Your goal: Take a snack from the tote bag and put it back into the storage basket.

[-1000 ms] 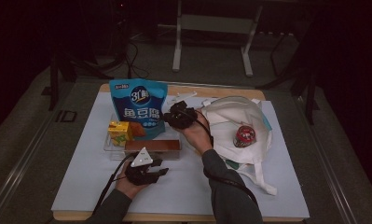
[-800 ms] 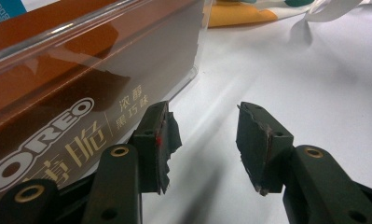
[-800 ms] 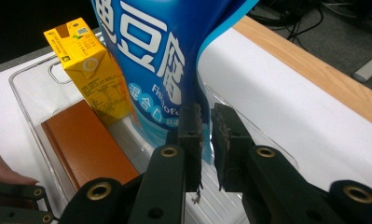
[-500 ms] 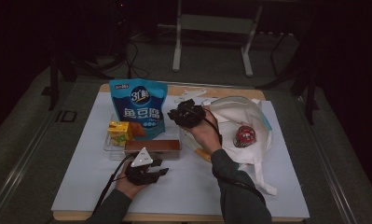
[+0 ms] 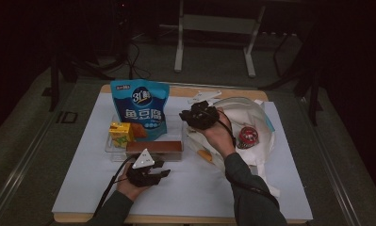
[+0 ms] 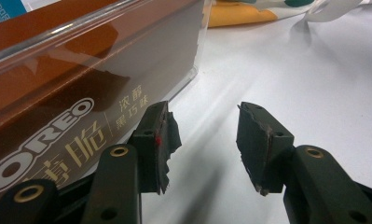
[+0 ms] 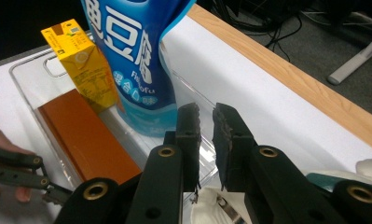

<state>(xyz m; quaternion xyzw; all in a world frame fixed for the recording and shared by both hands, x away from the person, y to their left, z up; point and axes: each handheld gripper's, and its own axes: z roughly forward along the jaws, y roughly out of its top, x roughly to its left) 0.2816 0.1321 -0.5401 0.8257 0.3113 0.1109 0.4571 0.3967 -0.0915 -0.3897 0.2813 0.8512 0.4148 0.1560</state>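
A clear tray (image 5: 111, 149) on the white table cover holds a blue snack pouch (image 5: 141, 110), a yellow juice carton (image 5: 119, 133) and a brown Oreo box (image 5: 155, 148). My left gripper (image 5: 148, 172) rests on the cover just in front of the tray. Its jaws are open and empty (image 6: 204, 144), with the Oreo box (image 6: 58, 93) behind the clear wall to their left. My right gripper (image 5: 200, 115) hovers right of the pouch, by the tray's right end. Its jaws (image 7: 205, 140) are shut on nothing, pointed toward the pouch (image 7: 132, 56) and the carton (image 7: 83, 65).
A white tote bag (image 5: 251, 113) lies open right of the tray, with a red can (image 5: 247, 137) on it and an orange item (image 5: 204, 154) at its near edge. The table's wooden back edge (image 7: 277, 70) runs behind the pouch. Bare cover lies along the front.
My right gripper has drifted to the right, away from the pouch and toward the tote bag. The left gripper has stayed where it was.
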